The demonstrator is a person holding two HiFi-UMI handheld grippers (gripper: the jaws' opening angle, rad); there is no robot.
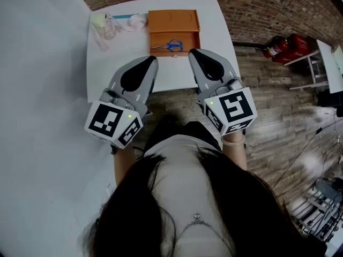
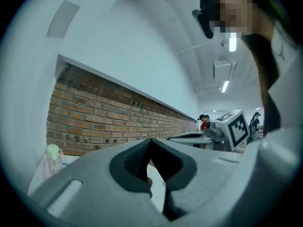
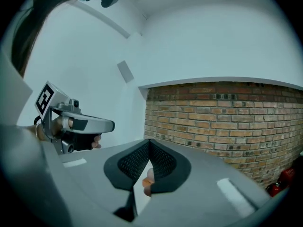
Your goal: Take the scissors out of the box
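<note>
In the head view an orange box [image 1: 172,21] lies open on the white table [image 1: 112,63]. Blue-handled scissors [image 1: 168,45] lie inside its near part. Both grey grippers hover over the table's near edge, pointing at the box. My left gripper [image 1: 151,59] is shut and empty, its tip just left of the box's near corner. My right gripper [image 1: 192,52] is shut and empty too, its tip at the box's near right corner. The left gripper view shows that gripper [image 2: 150,141] with its pads met; the right gripper view shows the right gripper [image 3: 149,141] the same. Neither shows the scissors.
A clear bottle with a pale green cap [image 1: 102,24] stands at the table's far left, beside a blue pen [image 1: 124,16] and a small white object [image 1: 138,19]. A brick wall [image 3: 227,122] runs behind the table. Red fire extinguishers [image 1: 284,47] sit on the floor to the right.
</note>
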